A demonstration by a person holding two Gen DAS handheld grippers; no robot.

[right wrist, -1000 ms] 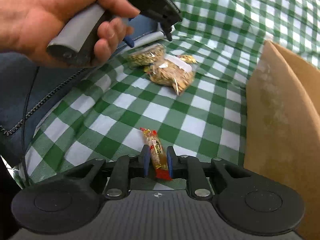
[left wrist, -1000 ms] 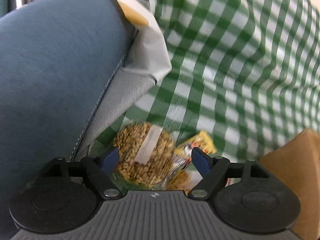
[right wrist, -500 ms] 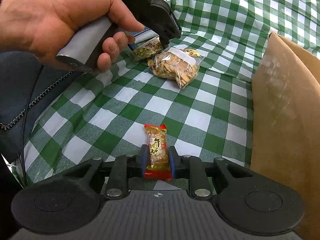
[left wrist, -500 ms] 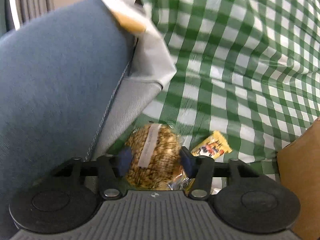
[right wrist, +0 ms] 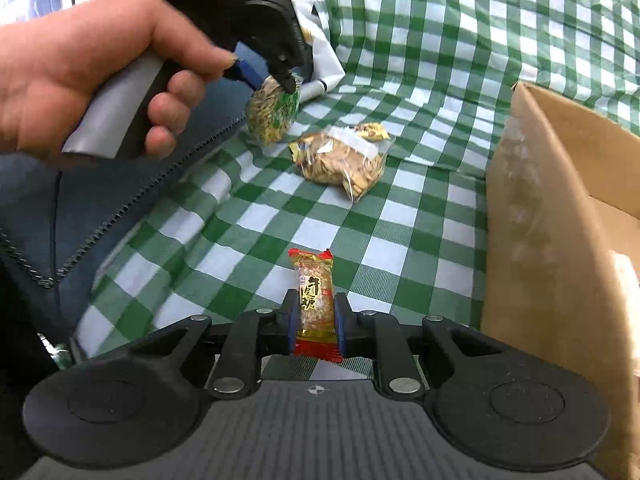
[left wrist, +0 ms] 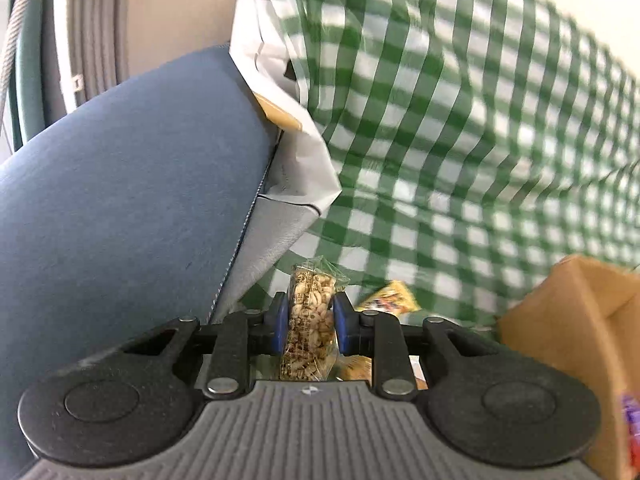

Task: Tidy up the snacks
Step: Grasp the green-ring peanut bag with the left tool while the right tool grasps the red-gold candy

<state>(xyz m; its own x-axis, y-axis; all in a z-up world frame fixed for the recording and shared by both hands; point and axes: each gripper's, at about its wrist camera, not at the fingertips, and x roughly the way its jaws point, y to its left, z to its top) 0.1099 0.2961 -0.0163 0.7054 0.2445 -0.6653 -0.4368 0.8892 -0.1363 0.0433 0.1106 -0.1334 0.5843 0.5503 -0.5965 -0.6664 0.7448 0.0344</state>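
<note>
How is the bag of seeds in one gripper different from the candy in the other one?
The seed bag is clear plastic, plump, full of loose pieces; the candy is one slim bar in a red-and-gold printed wrapper. The left gripper holds the bag, the right gripper the candy. Both are pinched between blue-padded fingers above the checked cloth.

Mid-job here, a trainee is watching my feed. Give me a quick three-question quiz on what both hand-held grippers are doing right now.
1. True or false: the left hand-held gripper is shut on a clear seed bag.
2. What does the right hand-held gripper hold? A) yellow candy B) red-ended peanut bar C) nothing
3. Fill in: the cracker bag lies on the green checked ____, left of the cardboard box.

Key: 1 true; 2 B; 3 cloth.
</note>
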